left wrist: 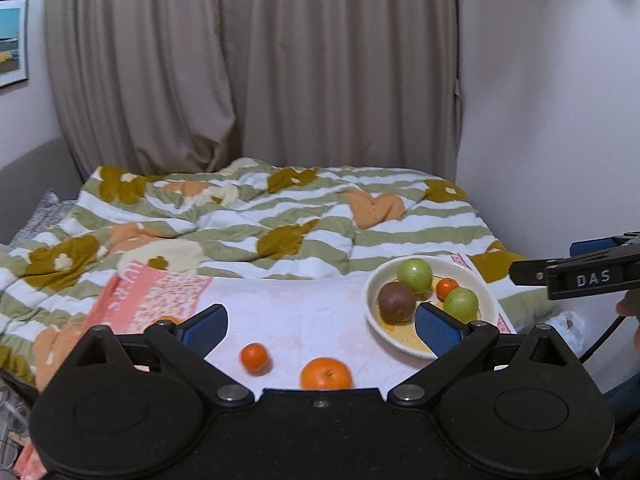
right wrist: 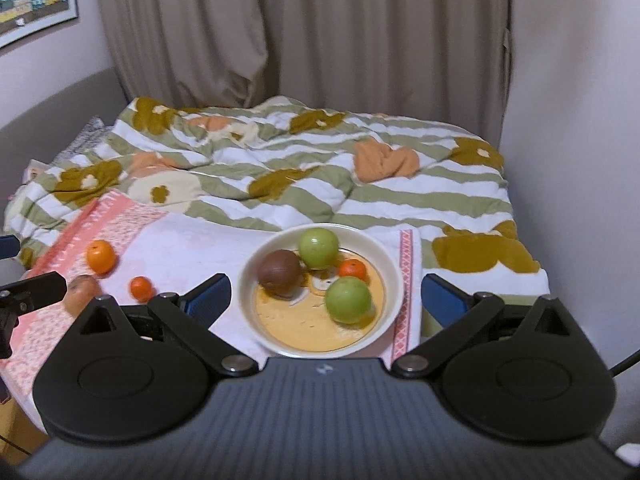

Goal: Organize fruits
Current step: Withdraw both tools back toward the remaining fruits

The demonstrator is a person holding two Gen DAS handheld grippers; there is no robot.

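Oranges [left wrist: 326, 374] lie loose on the towel [left wrist: 296, 316] between the left claw's [left wrist: 322, 326] spread, empty fingers; ahead of the right claw [right wrist: 326, 294], equally wide and empty, a bowl [right wrist: 394, 276] holds four fruits.

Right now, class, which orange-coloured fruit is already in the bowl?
The small tangerine wedged between the two green apples in the bowl; the other orange fruits lie on the towel.

Right tool [right wrist: 325, 294] spread wide above plate [right wrist: 394, 280] holding four fruits.
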